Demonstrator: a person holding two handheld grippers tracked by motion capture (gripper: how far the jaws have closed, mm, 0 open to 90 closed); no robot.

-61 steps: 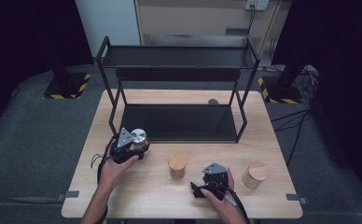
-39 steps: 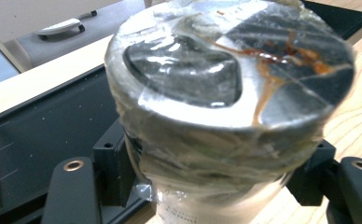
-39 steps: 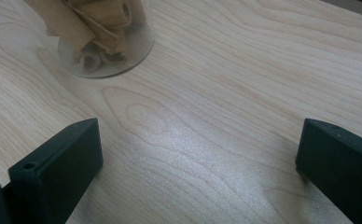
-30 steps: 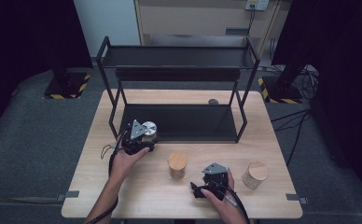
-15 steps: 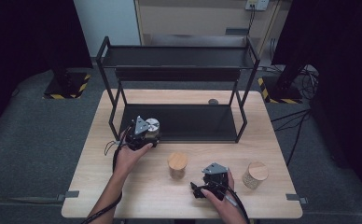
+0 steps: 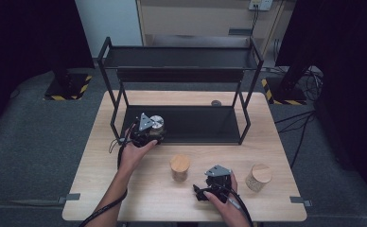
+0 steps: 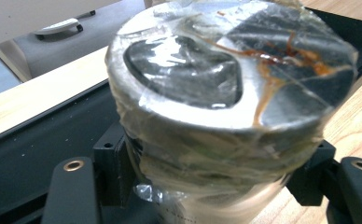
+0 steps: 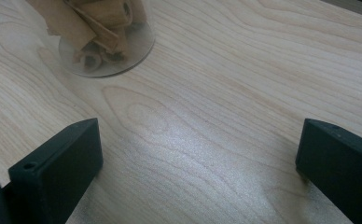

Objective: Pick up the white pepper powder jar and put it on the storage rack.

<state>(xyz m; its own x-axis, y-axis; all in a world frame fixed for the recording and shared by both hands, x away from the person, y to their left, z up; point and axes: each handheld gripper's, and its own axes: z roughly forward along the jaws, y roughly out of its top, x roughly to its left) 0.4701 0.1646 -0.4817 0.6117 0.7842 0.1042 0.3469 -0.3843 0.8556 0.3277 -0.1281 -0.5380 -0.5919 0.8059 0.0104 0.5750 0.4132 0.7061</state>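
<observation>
- Left gripper [image 6: 149,128]: I have its jaws clamped on one silver-lidded jar [image 7: 230,93], wrapped in clear film, at the front left edge of the rack's bottom shelf.
- Right gripper [image 6: 217,178]: I hold it low over the table [image 6: 139,198], jaws spread wide with nothing between them.
- One black two-tier rack [image 6: 179,56] stands at the back.
- Two wooden-lidded jars: one [image 6: 179,167] between my grippers, one [image 6: 258,176] right of them.
- One small dark disc [image 6: 215,102].
</observation>
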